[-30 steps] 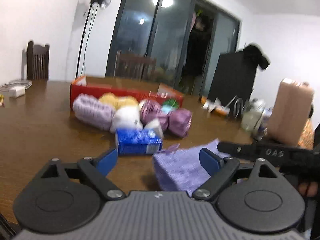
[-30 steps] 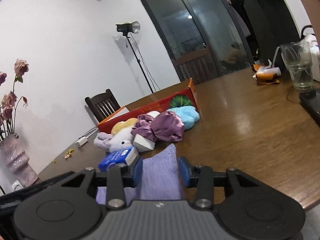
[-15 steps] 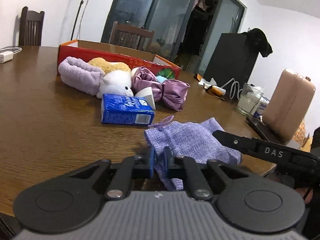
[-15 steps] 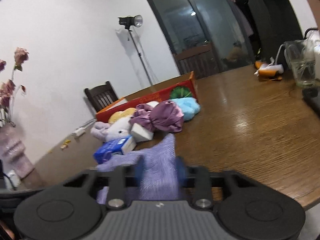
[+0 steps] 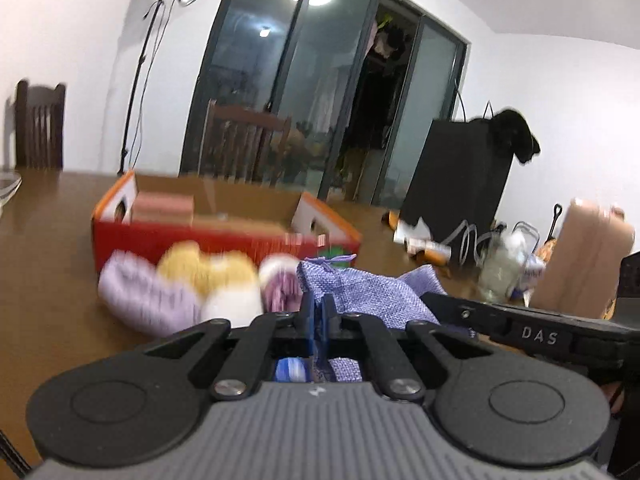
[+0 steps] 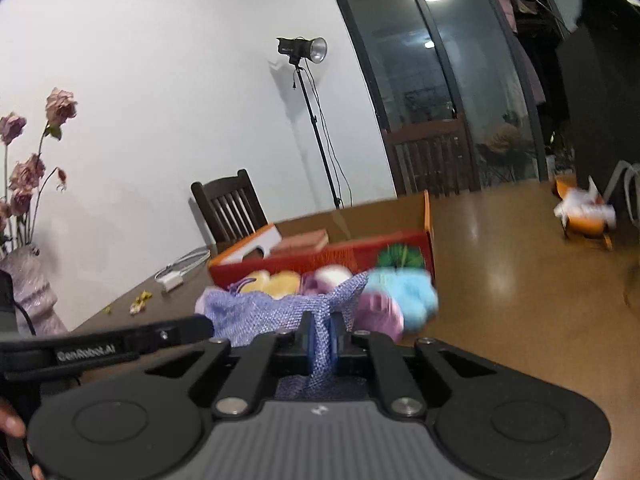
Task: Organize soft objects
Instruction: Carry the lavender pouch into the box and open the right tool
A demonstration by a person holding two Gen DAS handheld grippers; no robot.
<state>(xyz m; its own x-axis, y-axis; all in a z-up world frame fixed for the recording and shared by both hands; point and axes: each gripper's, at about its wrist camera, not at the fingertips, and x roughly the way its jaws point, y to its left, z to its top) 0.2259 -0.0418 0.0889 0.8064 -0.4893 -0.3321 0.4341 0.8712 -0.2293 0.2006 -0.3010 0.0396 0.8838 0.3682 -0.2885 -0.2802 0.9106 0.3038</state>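
You've got both grippers, left gripper (image 5: 319, 322) & right gripper (image 6: 320, 336), pinching the purple pouch (image 5: 362, 294) by opposite edges, prob to spread it flat before the red box (image 5: 224, 236).

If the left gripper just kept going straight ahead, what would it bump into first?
The left gripper is already shut on the purple pouch. Beyond the pouch, probably the blurred soft toys, then the red box behind them; depth is hard to judge.

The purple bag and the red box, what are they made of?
The purple bag looks like coarse woven cloth, maybe burlap: an open criss-cross weave shows, and it bunches softly where it is pinched. The red box looks like cardboard: plain brown inside, printed red outside, with thin, flat walls.
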